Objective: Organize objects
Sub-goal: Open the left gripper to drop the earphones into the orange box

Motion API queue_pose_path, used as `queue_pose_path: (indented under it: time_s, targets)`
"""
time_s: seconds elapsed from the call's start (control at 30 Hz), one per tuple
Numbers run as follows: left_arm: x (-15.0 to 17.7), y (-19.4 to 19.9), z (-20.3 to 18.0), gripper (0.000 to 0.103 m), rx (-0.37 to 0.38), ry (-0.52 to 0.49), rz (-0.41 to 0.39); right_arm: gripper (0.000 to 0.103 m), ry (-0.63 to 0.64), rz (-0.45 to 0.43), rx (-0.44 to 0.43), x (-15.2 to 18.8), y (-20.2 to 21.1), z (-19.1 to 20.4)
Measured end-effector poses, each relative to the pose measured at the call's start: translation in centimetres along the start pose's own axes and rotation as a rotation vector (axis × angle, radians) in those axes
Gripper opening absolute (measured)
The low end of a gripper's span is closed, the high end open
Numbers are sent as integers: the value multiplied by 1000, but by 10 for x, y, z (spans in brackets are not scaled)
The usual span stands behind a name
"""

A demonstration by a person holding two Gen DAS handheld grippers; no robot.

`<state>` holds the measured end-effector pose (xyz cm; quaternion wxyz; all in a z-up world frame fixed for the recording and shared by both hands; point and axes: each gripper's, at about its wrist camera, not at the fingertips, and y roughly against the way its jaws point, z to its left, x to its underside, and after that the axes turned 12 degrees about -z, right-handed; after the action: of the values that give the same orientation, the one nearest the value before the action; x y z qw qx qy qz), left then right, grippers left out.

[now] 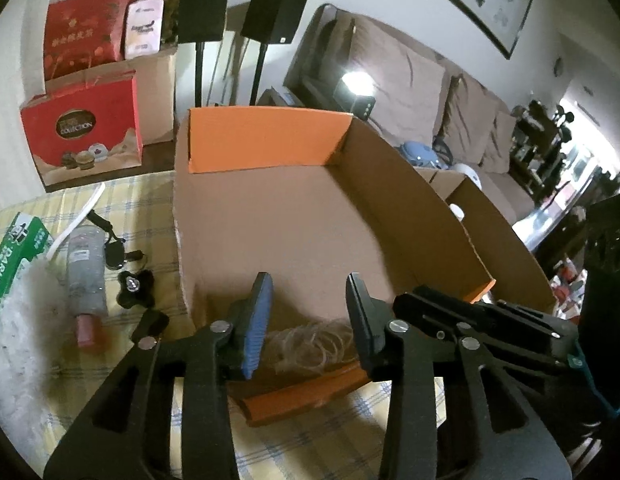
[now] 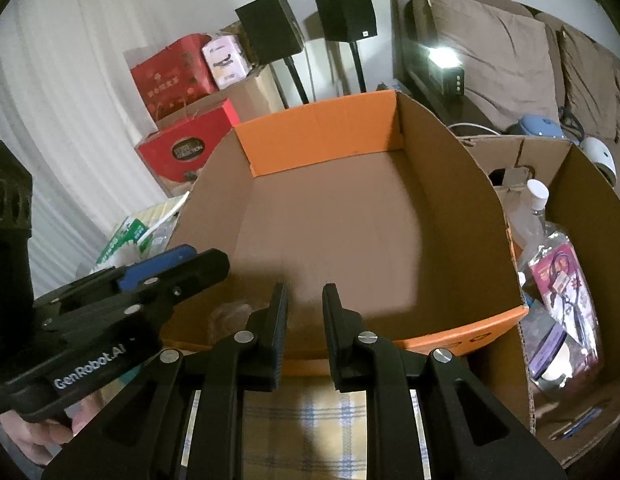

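An open cardboard box with orange end flaps stands on the checked tablecloth; it also fills the right wrist view. A coil of clear tubing lies in its near corner. My left gripper is open above that coil, not touching it. My right gripper is open and empty over the box's near wall. The right gripper's body shows at the right of the left wrist view. The left gripper shows at the left of the right wrist view.
Left of the box lie a clear bottle with a pink cap, a black knob, keys and a green-white carton. A second cardboard box with bagged items stands on the right. Red gift boxes, speakers and a sofa are behind.
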<state>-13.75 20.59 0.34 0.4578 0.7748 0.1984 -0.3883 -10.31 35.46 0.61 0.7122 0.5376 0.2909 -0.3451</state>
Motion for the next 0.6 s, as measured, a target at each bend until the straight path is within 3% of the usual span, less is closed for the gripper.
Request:
queue_pose_path:
  time_s: [0.07,0.13,0.23,0.3,0.47,0.6]
  targets:
    - [-2,5,3,42,-4,9,-11,17,3,-4,3,-1,2,1]
    - [-4,13,7,57,-18,20,-27,17,2,-10,5,-1,4,1]
    - [-8,23,14,68,-43,26,-55,20,-9,-19,2,-3,8,2]
    - [-10,31,19,71,-60,25,-70,30,-8,-28,6,-4,11,3]
    - [-10,51,30,87,-81,34,-95,65,-6,-53,15,-8,21,9]
    - [-9,66,37,99,-109,27,-116,76,5,-71,11,-10,27,18]
